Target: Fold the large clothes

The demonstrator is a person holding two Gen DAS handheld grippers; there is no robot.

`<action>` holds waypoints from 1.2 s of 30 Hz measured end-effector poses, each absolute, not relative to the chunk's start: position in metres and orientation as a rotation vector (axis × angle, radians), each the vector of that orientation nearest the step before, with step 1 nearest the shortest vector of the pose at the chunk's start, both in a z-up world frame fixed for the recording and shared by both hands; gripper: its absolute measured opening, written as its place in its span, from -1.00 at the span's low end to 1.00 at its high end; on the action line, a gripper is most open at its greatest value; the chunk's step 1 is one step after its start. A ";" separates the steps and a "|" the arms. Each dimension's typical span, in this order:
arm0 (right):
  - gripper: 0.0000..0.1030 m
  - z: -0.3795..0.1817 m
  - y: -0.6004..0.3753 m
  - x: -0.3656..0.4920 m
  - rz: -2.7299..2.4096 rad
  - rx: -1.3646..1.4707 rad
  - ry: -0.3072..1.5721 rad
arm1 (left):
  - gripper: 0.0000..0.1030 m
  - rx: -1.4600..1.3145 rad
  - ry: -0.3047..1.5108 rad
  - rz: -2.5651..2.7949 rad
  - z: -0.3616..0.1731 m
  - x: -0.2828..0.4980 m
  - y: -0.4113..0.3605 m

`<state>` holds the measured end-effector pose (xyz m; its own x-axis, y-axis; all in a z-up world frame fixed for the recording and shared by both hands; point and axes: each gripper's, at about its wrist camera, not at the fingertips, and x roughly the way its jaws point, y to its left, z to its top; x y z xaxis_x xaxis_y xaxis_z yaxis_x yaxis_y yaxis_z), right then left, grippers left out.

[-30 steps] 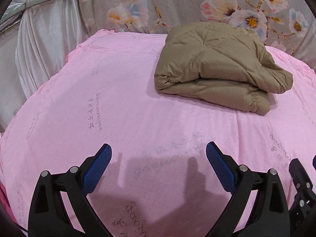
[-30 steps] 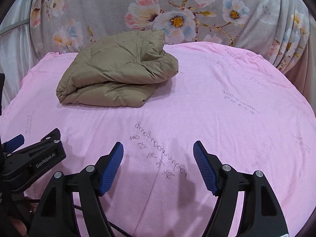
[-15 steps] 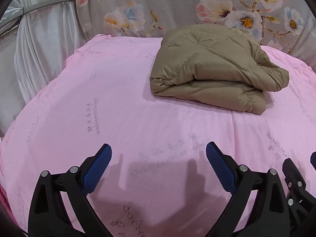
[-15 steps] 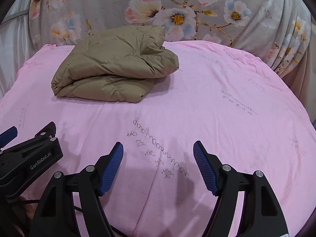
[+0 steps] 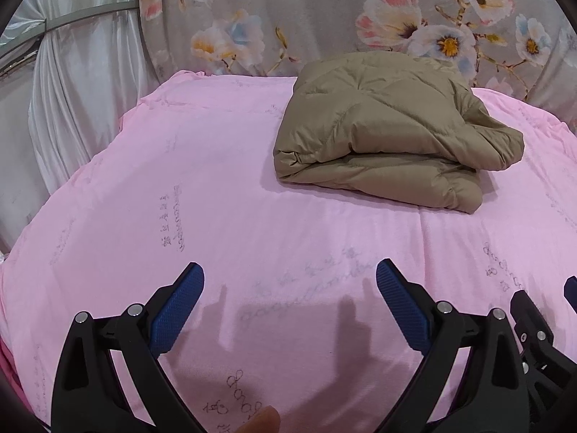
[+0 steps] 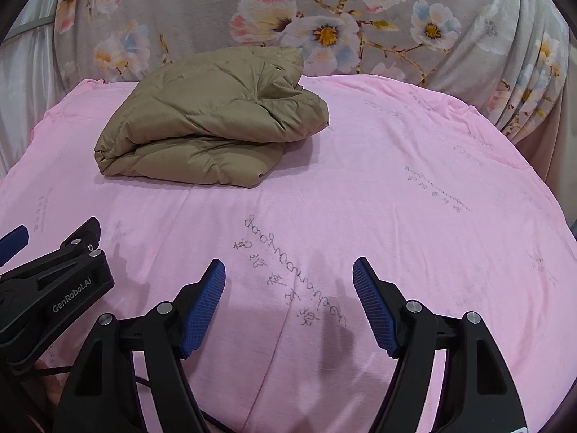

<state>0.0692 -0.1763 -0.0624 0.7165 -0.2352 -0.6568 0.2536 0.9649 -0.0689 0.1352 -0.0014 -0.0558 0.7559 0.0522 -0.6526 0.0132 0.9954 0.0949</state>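
A tan quilted puffer jacket lies folded into a thick bundle at the far side of the pink sheet. It also shows in the right wrist view, far left of centre. My left gripper is open and empty, low over the sheet's near part, well short of the jacket. My right gripper is open and empty too, beside the left one, whose black body shows at the lower left of the right wrist view.
A grey floral fabric hangs behind the bed. A white curtain with a metal rail stands at the far left. The sheet drops off at its left edge and right edge.
Both grippers have drawn back and tilted slightly, so the jacket sits a little higher and farther in both views. The jacket itself has not moved. Both stay open.
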 end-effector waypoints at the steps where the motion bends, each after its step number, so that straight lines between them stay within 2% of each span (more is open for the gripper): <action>1: 0.38 -0.063 -0.176 0.069 -0.272 0.026 0.722 | 0.83 0.095 0.714 0.021 -0.056 0.135 -0.001; 9: 0.39 -0.064 -0.175 0.071 -0.266 0.028 0.730 | 0.83 0.102 0.709 0.018 -0.055 0.135 -0.003; 14: 0.67 -0.064 -0.174 0.071 -0.229 0.029 0.733 | 0.83 0.098 0.704 0.019 -0.054 0.135 -0.001; 36: 0.69 -0.064 -0.175 0.073 -0.224 0.039 0.741 | 0.82 0.098 0.705 0.022 -0.053 0.135 0.001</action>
<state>0.0733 -0.1749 -0.0638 0.7152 -0.1883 -0.6730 0.2161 0.9754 -0.0433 0.1352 0.0007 -0.0535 0.7616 0.0537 -0.6459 0.0126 0.9952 0.0975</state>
